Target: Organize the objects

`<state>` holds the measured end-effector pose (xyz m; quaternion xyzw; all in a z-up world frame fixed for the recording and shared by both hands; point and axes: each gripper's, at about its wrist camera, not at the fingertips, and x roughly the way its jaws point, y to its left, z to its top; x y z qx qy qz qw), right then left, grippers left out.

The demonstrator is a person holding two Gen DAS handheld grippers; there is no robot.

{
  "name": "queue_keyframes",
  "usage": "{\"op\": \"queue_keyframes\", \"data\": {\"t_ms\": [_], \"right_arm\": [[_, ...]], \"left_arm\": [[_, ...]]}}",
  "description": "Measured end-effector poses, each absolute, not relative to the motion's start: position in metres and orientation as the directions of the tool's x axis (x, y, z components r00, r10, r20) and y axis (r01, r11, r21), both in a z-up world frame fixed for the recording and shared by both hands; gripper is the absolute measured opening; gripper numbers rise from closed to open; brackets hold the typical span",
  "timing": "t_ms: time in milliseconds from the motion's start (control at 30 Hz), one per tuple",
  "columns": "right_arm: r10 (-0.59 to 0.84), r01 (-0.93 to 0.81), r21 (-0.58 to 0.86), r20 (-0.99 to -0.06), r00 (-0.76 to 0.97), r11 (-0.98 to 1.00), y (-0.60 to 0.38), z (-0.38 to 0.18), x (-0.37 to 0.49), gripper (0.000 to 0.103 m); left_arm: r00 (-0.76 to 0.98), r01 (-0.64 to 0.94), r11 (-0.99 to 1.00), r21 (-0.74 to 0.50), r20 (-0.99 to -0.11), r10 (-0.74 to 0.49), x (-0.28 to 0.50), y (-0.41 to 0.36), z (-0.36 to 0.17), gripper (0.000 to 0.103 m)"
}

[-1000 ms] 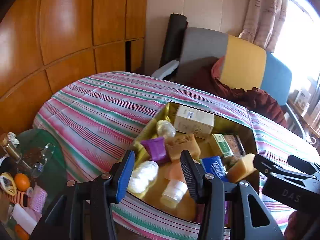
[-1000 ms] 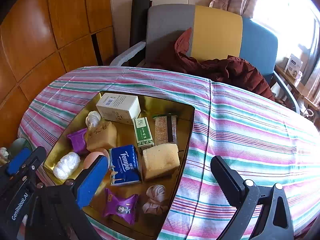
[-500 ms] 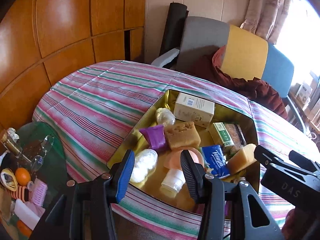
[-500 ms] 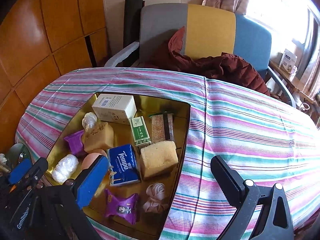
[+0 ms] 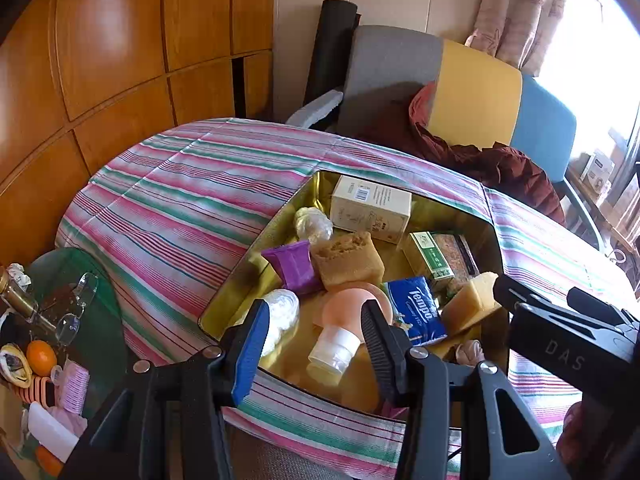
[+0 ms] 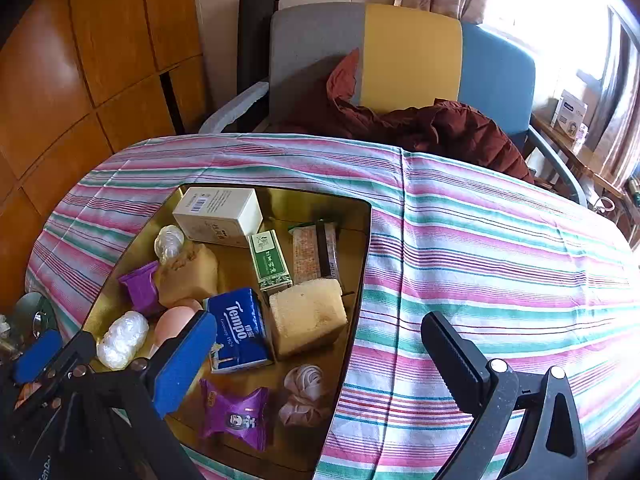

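Observation:
A gold tray [image 6: 362, 240] sunk into the striped table holds a white box [image 6: 218, 214], a green box [image 6: 269, 260], a blue Tempo tissue pack [image 6: 240, 328], a yellow sponge [image 6: 306, 316], a brown sponge [image 5: 346, 260], a purple cup [image 5: 294, 266], a peach bottle [image 5: 344, 320], a purple candy [image 6: 234, 416] and a pink scrunchie [image 6: 306, 392]. My left gripper [image 5: 316, 344] hovers open over the tray's near left side, above the bottle. My right gripper [image 6: 318, 360] stands wide open above the tray's near right edge. Neither holds anything.
A pink and green striped cloth [image 6: 500, 264] covers the table. Behind it stands a grey, yellow and blue chair [image 6: 412, 52] with a brown jacket [image 6: 448, 132]. A glass side table [image 5: 60, 320] with oranges and clutter sits low at the left. Wood panelling [image 5: 100, 60] lines the left.
The tray has drifted slightly up and left in the left wrist view as that gripper tilted. Both jaws keep the same gap, and no object has moved.

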<state>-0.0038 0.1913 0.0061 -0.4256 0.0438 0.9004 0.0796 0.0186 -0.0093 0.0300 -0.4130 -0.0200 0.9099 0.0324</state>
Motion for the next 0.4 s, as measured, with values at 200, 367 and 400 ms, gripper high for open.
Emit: {"op": "queue_keyframes", "data": {"t_ms": [200, 367, 400], "right_arm": [[0.112, -0.183, 0.006, -0.771, -0.628, -0.983, 0.1917, 0.0057, -0.0036, 0.103], [0.110, -0.183, 0.008, -0.772, -0.626, -0.983, 0.1924, 0.0049, -0.0039, 0.103], [0.107, -0.182, 0.010, -0.773, -0.625, -0.983, 0.1926, 0.0047, -0.0040, 0.103]], "left_arm": [[-0.655, -0.035, -0.998, -0.048, -0.753, 0.060, 0.0191, -0.0077, 0.0277, 0.048], [-0.663, -0.028, -0.999, -0.038, -0.747, 0.047, 0.0199, -0.0078, 0.0280, 0.048], [-0.662, -0.028, -0.999, -0.041, -0.748, 0.049, 0.0199, -0.0081, 0.0278, 0.048]]}}
